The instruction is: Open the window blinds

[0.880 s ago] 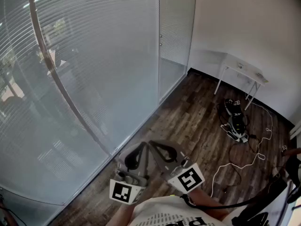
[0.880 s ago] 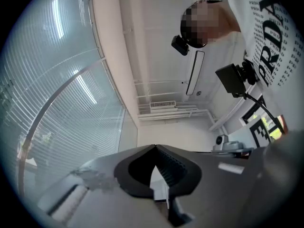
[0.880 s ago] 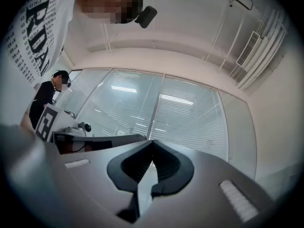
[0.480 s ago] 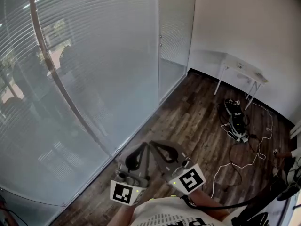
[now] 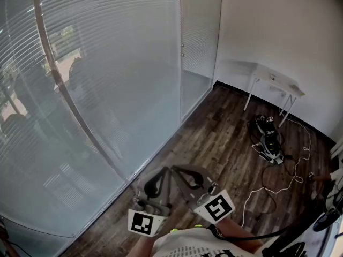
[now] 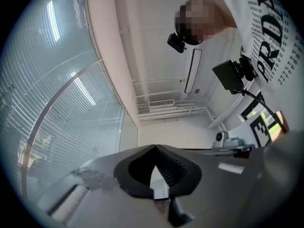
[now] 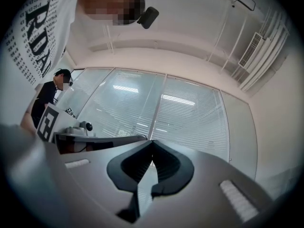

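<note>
The window blinds (image 5: pixel 107 63) hang over the glass wall on the left, their thin slats tilted so that dim outdoor shapes show through. Both grippers are held close to my body at the bottom of the head view, well short of the blinds. My left gripper (image 5: pixel 166 169) and my right gripper (image 5: pixel 175 168) point toward the wall with their tips side by side. Each is shut, with nothing between its jaws. The left gripper (image 6: pixel 155 147) faces a corner with the blinds (image 6: pixel 57 103) at its left. Ahead of the right gripper (image 7: pixel 152 141) the blinds (image 7: pixel 185 113) fill the middle.
A curved wooden bar (image 5: pixel 59 84) crosses in front of the blinds. A small white table (image 5: pixel 276 82) stands by the far wall. A power strip and cables (image 5: pixel 269 142) lie on the dark wood floor, and a white cord (image 5: pixel 278 183) trails nearer me. A person in black (image 7: pixel 47 96) stands at the left.
Both grippers sit slightly lower in the head view than before, still shut. The blinds look the same.
</note>
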Demonstrator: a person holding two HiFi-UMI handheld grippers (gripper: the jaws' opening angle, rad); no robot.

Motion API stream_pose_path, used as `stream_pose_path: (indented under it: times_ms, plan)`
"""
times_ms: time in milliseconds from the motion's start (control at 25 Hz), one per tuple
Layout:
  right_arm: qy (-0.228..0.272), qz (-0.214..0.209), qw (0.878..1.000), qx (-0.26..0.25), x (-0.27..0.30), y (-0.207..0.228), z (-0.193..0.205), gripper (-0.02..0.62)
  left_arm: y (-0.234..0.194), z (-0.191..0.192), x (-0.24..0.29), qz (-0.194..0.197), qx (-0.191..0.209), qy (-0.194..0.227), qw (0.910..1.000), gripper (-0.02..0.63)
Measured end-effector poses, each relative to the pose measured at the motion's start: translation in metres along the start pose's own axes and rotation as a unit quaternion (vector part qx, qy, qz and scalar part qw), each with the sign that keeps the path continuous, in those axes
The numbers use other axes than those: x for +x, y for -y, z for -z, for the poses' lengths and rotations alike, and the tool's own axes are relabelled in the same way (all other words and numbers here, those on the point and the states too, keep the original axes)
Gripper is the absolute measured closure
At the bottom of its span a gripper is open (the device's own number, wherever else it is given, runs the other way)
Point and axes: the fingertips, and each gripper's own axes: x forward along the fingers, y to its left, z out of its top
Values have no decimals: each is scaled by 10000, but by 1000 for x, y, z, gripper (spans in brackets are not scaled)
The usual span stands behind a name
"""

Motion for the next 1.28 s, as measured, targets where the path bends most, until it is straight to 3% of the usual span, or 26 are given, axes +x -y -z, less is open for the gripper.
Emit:
stream_pose_path:
  times_ms: [280, 560, 800, 1280]
  plan:
    - [-30, -68, 9999, -85, 4, -9, -19, 588, 1, -16, -5, 20, 2, -16, 10000, 615]
    - [-177, -88, 9997, -105, 0, -9, -5, 588, 3, 0, -8, 34, 79, -177, 9998, 615]
    - [-420, -52, 9991, -66, 20, 25, 16, 588, -20, 18, 26, 19, -28, -325, 9995, 615]
    - [-237, -206, 9995, 23, 31, 95, 54, 588, -36, 70, 89, -138, -223, -448, 9987, 615]
